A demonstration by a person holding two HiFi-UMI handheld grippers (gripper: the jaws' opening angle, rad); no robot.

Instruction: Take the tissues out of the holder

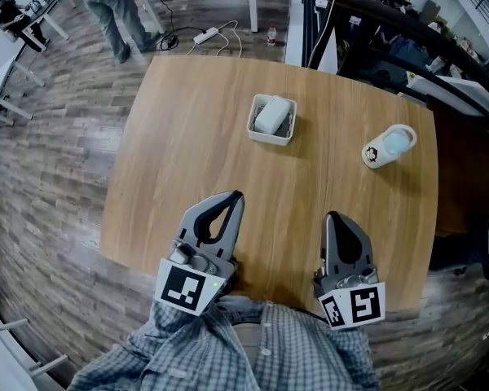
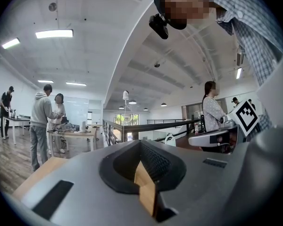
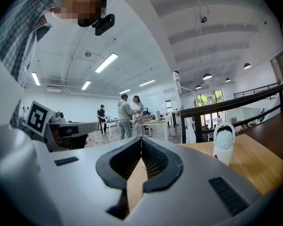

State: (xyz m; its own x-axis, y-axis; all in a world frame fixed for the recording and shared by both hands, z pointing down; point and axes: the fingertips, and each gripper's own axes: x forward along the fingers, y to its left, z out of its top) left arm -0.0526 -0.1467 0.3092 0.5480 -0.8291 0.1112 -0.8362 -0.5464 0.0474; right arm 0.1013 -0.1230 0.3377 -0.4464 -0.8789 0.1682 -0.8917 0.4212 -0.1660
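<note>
Tissues (image 1: 273, 114) sit untouched. Nearest, at 6 o'clock, the left hand-held gripper (image 1: 237, 195) and right hand-held gripper (image 1: 332, 216) are empty, jaws closed. Toward 12 o'clock on the surface (image 1: 187, 145), the pack lies in its white holder (image 1: 270, 138), long axis 1-to-7 o'clock. It looks soft and light, so pinch its raised top gently.

A cartoon-faced cup (image 1: 389, 146) is sitting by the table's (image 1: 187, 161) right edge; a power strip (image 1: 205, 35) is lying on the floor (image 1: 49, 177). A person (image 1: 110, 6) is standing beyond.
</note>
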